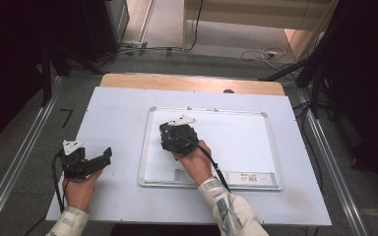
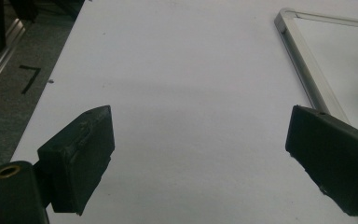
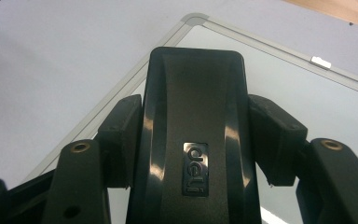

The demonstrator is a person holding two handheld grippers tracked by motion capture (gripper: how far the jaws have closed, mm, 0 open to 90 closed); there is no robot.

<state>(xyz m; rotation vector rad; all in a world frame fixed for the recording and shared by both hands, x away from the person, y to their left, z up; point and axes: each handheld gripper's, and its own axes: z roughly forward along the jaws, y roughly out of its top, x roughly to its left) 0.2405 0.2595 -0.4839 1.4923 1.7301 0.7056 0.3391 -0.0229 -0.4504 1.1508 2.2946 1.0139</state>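
Note:
A black whiteboard eraser [image 3: 195, 140] with a small logo plate sits clamped between the pads of my right gripper [image 3: 193, 101]. In the high view the right gripper [image 1: 177, 133] hovers over the left part of a white board [image 1: 236, 142] with a silver frame. My left gripper [image 1: 104, 157] rests on the pale sheet to the left of the board. Its jaws stand wide apart in the left gripper view [image 2: 200, 135], with bare sheet between them.
A pale sheet [image 1: 113, 113] covers the wooden table [image 1: 192, 82]. The board's frame [image 2: 307, 70] runs along the right of the left gripper view. A label strip [image 1: 253, 178] sits on the board's near edge. Metal rails, stands and cables surround the table on the floor.

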